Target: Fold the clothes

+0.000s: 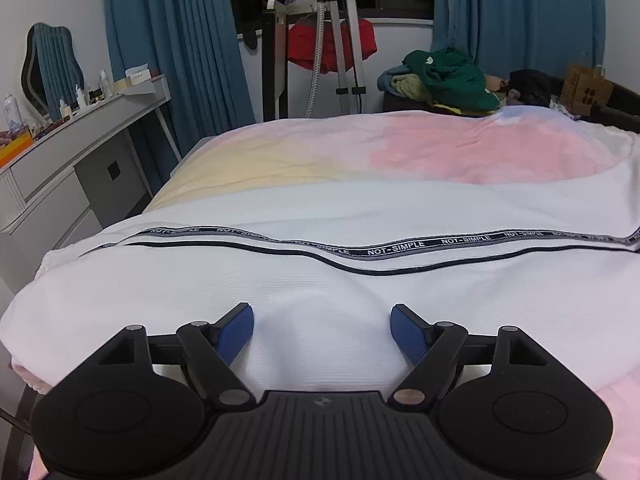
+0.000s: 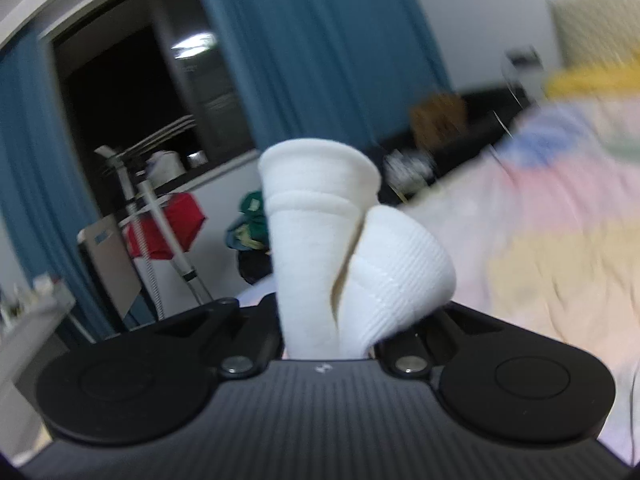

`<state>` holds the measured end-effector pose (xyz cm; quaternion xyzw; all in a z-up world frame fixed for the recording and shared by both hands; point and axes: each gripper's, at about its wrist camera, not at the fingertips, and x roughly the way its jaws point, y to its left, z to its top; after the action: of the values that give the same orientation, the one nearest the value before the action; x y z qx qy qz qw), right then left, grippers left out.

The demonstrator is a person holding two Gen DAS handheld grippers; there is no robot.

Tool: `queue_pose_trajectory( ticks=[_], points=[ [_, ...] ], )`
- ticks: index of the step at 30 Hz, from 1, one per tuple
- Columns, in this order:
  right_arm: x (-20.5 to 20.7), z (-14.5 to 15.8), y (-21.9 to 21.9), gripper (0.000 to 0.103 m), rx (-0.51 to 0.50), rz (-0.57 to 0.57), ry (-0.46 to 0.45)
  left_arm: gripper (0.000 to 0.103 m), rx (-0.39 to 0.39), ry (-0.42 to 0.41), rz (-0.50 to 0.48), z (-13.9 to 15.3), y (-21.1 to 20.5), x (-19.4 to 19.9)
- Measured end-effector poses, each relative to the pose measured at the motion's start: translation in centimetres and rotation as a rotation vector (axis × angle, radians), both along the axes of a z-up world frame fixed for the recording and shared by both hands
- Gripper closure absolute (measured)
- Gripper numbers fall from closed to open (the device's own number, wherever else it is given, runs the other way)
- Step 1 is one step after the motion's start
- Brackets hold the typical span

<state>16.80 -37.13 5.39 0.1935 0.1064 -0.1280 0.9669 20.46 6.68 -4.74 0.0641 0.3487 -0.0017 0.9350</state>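
The white garment (image 1: 320, 280) lies spread across the bed (image 1: 400, 152), over a pastel blanket of pink and yellow. The left gripper (image 1: 322, 326) sits low over the cloth at 6 o'clock in its view, blue pads (image 1: 238, 326) set wide apart with a raised pucker of fabric between them, nothing pinched. The right gripper (image 2: 328, 320) is clamped on a bunched fold of the same white ribbed cloth (image 2: 340, 248), which stands up out of the closed fingers and blocks the middle of that view.

Around the bed: a grey dressing table (image 1: 80, 148) at 9 o'clock carrying bottles and a wavy mirror (image 1: 52, 64), teal curtains (image 1: 168, 40) at 11 and 1 o'clock, a metal stand (image 1: 348, 40) with a red item (image 1: 332, 46) at 12, a heap of green clothes (image 1: 444, 76) and a brown paper bag (image 1: 586, 90) at 2 o'clock.

A black tape (image 1: 396, 249) running across the garment reads "NOT-SIMPLE", repeated along its length; a thin dark stripe runs just below it.

The right wrist view is blurred by motion, so the far bedding and shelf items are hard to make out, and the right fingertips are buried in the cloth
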Motion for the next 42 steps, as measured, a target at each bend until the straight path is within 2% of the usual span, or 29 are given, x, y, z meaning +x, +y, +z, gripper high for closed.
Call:
queue_pose_trajectory(
  ticks=[5, 9, 15, 17, 20, 21, 25, 28, 34, 37, 38, 39, 40, 41, 42],
  points=[
    [0.5, 2.9, 8.4, 0.094, -0.195, 0.095, -0.048, 0.023, -0.051, 0.0, 0.012, -0.1, 1.5, -0.4],
    [0.9, 2.8, 16.2, 0.094, -0.347, 0.205, -0.06, 0.023, -0.069, -0.002, 0.023, 0.4, 1.9, -0.9],
    [0.3, -4.1, 26.7, 0.094, -0.466, 0.439, 0.026, 0.023, -0.13, -0.008, 0.088, 1.7, 4.0, -1.7],
    [0.0, -7.0, 29.7, 0.094, -0.477, 0.521, 0.107, 0.023, -0.171, -0.007, 0.113, 2.1, 5.0, -2.0],
    [-1.0, -11.9, 32.8, 0.094, -0.577, 0.587, 0.217, 0.023, -0.22, 0.003, 0.107, 2.6, 5.7, -2.3],
    [-1.4, -12.7, 33.2, 0.094, -0.601, 0.582, 0.219, 0.023, -0.218, 0.001, 0.103, 2.7, 5.6, -2.4],
    [-1.0, -12.1, 33.3, 0.093, -0.551, 0.553, 0.206, 0.023, -0.256, -0.023, 0.105, 3.5, 5.5, -2.8],
    [-1.3, -11.0, 34.8, 0.093, -0.566, 0.567, 0.176, 0.023, -0.276, -0.05, 0.118, 4.1, 5.6, -3.3],
    [-0.8, -12.0, 36.1, 0.091, -0.543, 0.602, 0.19, 0.023, -0.355, -0.073, 0.14, 4.5, 6.4, -3.8],
    [-1.0, -11.8, 35.2, 0.085, -0.494, 0.637, 0.194, 0.023, -0.372, -0.081, 0.122, 4.8, 6.1, -4.0],
    [-1.2, -11.4, 34.7, 0.079, -0.464, 0.661, 0.197, 0.023, -0.373, -0.091, 0.115, 5.0, 5.9, -4.1],
    [-1.5, -11.0, 34.3, 0.066, -0.434, 0.684, 0.199, 0.023, -0.372, -0.099, 0.107, 5.3, 5.7, -4.3],
    [-1.8, -10.6, 33.9, 0.057, -0.407, 0.709, 0.201, 0.023, -0.37, -0.105, 0.103, 5.5, 5.5, -4.6],
    [-2.4, -10.1, 33.6, 0.043, -0.393, 0.738, 0.203, 0.023, -0.369, -0.11, 0.104, 5.8, 5.4, -4.8],
    [-3.0, -9.5, 33.3, 0.037, -0.384, 0.768, 0.202, 0.023, -0.374, -0.116, 0.096, 6.1, 5.4, -5.0]
  ],
)
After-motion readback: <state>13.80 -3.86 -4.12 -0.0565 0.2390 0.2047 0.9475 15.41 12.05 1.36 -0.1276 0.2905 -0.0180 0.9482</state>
